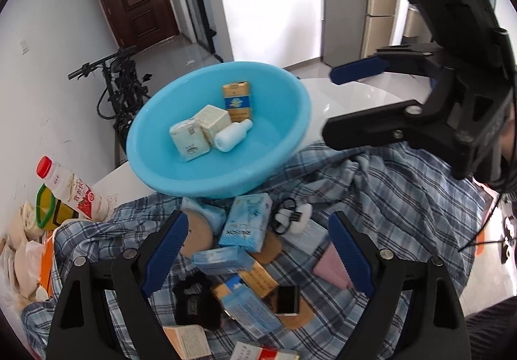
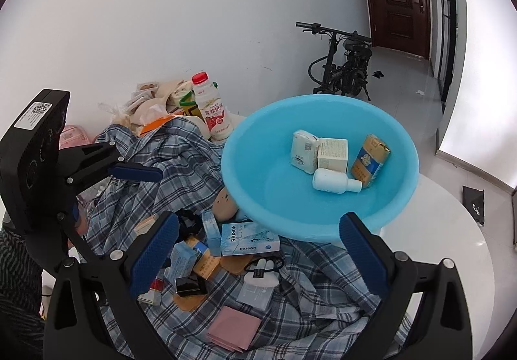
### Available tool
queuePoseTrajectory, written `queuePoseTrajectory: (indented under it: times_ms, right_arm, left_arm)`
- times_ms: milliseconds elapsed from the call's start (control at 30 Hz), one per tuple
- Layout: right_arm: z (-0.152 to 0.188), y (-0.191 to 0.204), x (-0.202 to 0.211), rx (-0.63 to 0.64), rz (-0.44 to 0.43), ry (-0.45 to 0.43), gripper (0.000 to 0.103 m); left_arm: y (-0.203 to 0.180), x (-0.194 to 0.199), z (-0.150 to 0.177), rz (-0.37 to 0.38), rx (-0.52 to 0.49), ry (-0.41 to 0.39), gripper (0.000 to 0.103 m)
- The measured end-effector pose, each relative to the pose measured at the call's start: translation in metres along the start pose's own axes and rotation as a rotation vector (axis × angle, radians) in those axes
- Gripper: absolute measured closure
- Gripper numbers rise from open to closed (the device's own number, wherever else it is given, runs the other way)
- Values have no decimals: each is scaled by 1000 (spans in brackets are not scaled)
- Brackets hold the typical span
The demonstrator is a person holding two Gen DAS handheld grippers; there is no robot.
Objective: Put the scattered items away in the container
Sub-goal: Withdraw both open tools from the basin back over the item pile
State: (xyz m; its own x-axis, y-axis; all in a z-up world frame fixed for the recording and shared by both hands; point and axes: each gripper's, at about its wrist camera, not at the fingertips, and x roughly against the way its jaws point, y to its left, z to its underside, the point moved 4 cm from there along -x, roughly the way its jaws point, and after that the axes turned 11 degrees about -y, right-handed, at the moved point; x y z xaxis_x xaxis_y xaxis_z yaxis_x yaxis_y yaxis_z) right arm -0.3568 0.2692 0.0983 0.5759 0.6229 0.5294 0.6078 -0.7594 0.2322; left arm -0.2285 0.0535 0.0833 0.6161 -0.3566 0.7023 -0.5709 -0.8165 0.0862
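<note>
Four items sit in the blue basin (image 2: 258,166): two cream boxes (image 2: 332,154), a white bottle (image 2: 334,181) lying on its side, and a gold-and-blue pack (image 2: 370,159). Basin rests on the white table (image 2: 452,230), its near edge over the plaid cloth (image 2: 181,166). Both grippers hover above the clutter on that cloth. Left gripper (image 1: 258,258): jaws wide apart, nothing between the pads. Right gripper (image 2: 258,255): same, spread wide, empty. Still on the cloth, near side: a light-blue RAISON box (image 2: 248,238), more small boxes, a pink pad (image 2: 234,327), a black clip (image 2: 190,285). Milk bottle with red cap (image 2: 211,108) stands far left by the wall.
</note>
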Motion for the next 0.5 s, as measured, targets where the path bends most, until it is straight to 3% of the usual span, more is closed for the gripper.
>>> queuePoseTrajectory:
  times_ms: [267,500]
  right_arm:
    - [24,26,16,75,-46,-22,4]
    - [60,36,19,110,-66,29,4]
  left_arm:
    - [-38,11,26,71,-96,40,13]
    - [-55,12,50,118,-122,45,13]
